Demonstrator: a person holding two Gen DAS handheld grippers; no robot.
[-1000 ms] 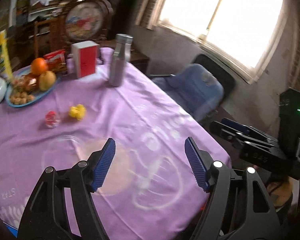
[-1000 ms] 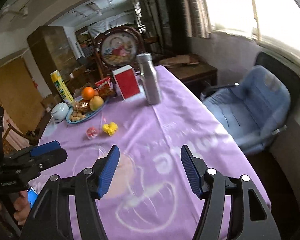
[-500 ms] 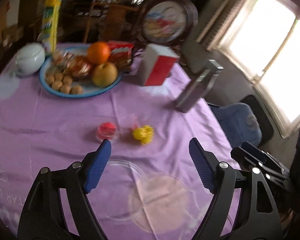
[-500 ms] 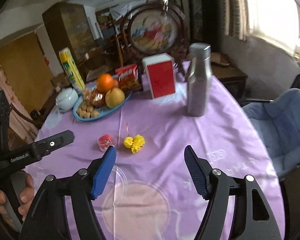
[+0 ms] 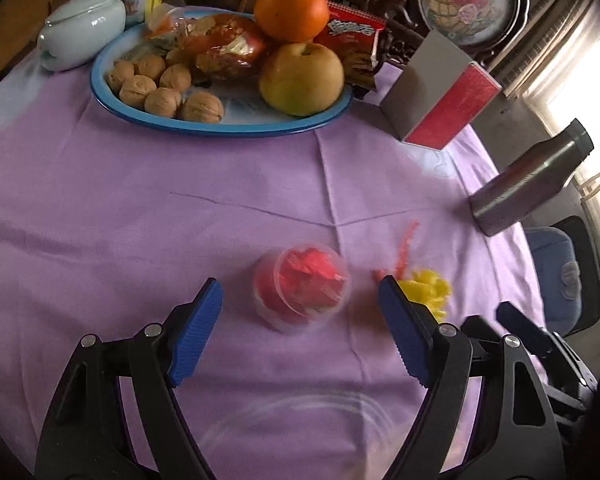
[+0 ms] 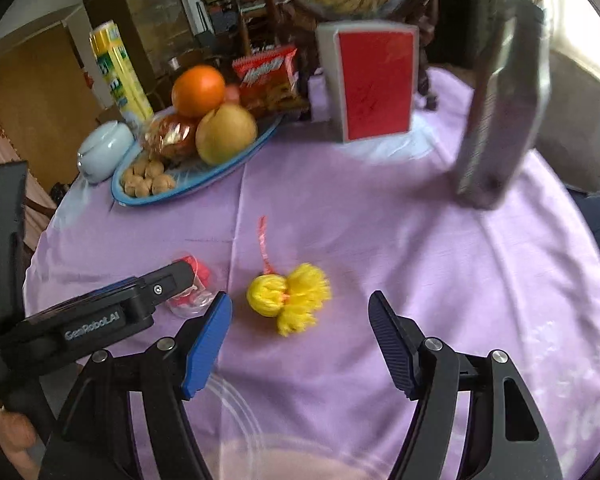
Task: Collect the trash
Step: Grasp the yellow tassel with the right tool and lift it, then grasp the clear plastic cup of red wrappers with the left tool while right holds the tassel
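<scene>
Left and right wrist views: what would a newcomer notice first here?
Probably the small clear cup stuffed with red scraps, lying on the purple tablecloth just ahead of the open left gripper. Next, the yellow pompom before the open right gripper, and the blue plate of fruit and walnuts behind.

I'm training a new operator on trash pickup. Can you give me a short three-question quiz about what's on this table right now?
1. True or false: the left gripper is shut on the plastic cup.
2. Which item lies ahead of the right gripper? A) orange B) yellow pompom C) walnut
3. Fill in: the walnuts sit on a ____ plate.

Key: 1. False; it is open, with the cup ahead between its fingers. 2. B, the yellow pompom. 3. Blue.
</scene>
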